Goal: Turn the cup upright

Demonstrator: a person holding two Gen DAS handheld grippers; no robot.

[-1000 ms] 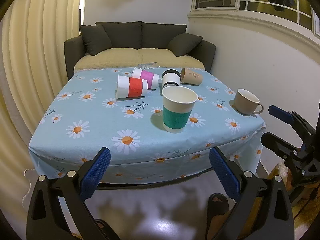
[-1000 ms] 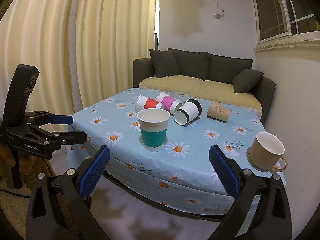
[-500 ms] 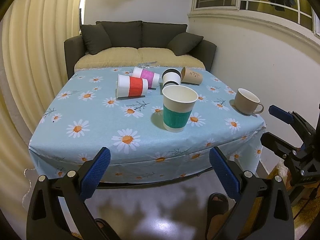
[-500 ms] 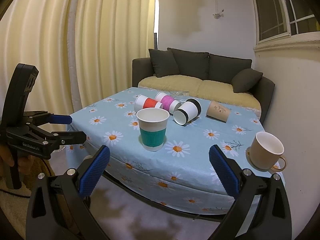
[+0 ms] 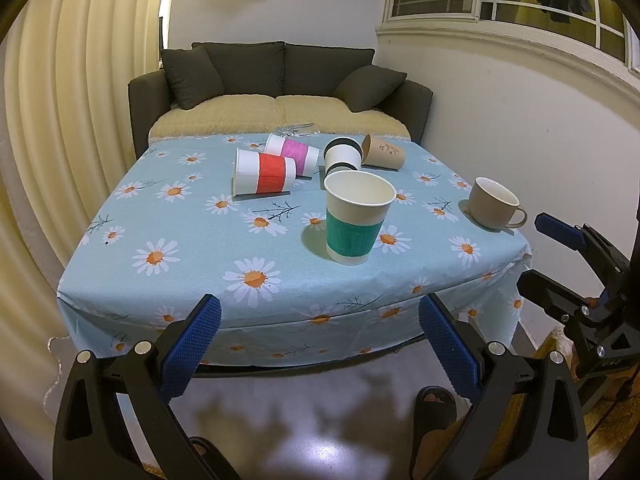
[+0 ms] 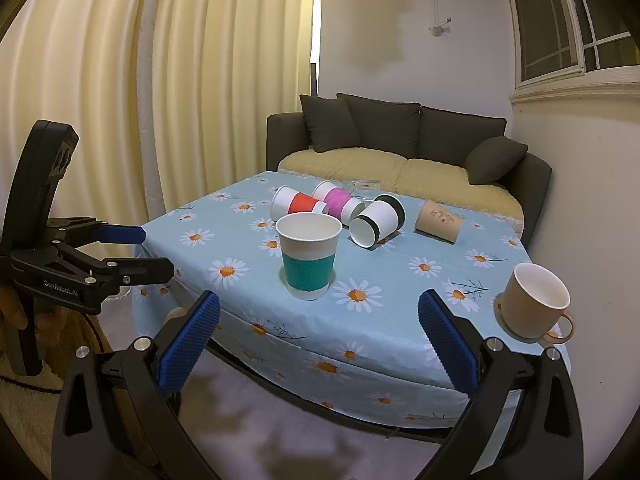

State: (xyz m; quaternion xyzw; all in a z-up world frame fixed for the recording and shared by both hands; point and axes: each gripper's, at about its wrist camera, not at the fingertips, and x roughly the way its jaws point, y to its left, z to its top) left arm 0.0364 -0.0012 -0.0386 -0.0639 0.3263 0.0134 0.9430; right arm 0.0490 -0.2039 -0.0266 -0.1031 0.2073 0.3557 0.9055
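Note:
A green-banded paper cup stands upright near the table's front edge. Behind it several cups lie on their sides: a red-banded one, a pink-banded one, a black-and-white one and a brown one. My left gripper is open and empty, off the table's front edge; it also shows in the right wrist view. My right gripper is open and empty in front of the table; it also shows in the left wrist view.
A beige ceramic mug stands upright at the table's right corner. The table has a blue daisy cloth. A dark sofa stands behind it, curtains to the left, a wall to the right.
Both grippers have barely drifted. No cup has moved.

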